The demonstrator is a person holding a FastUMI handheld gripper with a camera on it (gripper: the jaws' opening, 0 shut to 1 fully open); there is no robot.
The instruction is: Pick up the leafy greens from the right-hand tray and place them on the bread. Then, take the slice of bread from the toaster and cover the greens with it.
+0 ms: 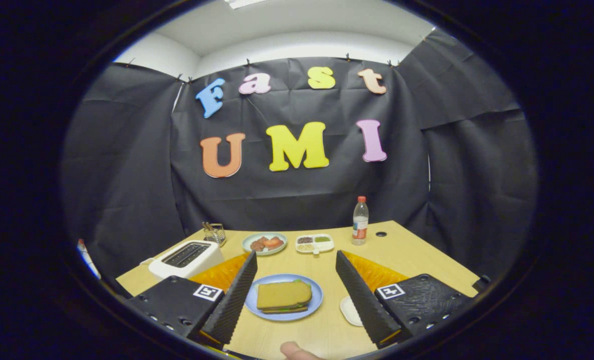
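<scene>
The tongs (pixel 293 300) hang wide apart and empty above a pale wooden tabletop (pixel 327 260), their two fingers flanking a round light-blue plate (pixel 253 299) that lies between them and just ahead. On the plate rests a tan sandwich (pixel 283 296): a top slice of bread laid flat, with a fringe of leafy greens (pixel 302 284) peeking from its far right corner and along its near edge. Its long axis runs crosswise to the fingers, left to right. Judging by this, both task steps look complete, and any coming move is a straight retreat. The white two-slot toaster (pixel 186 257) stands beyond the left finger, its slots apparently empty; a small white tray (pixel 349 310) sits beside the right finger.
</scene>
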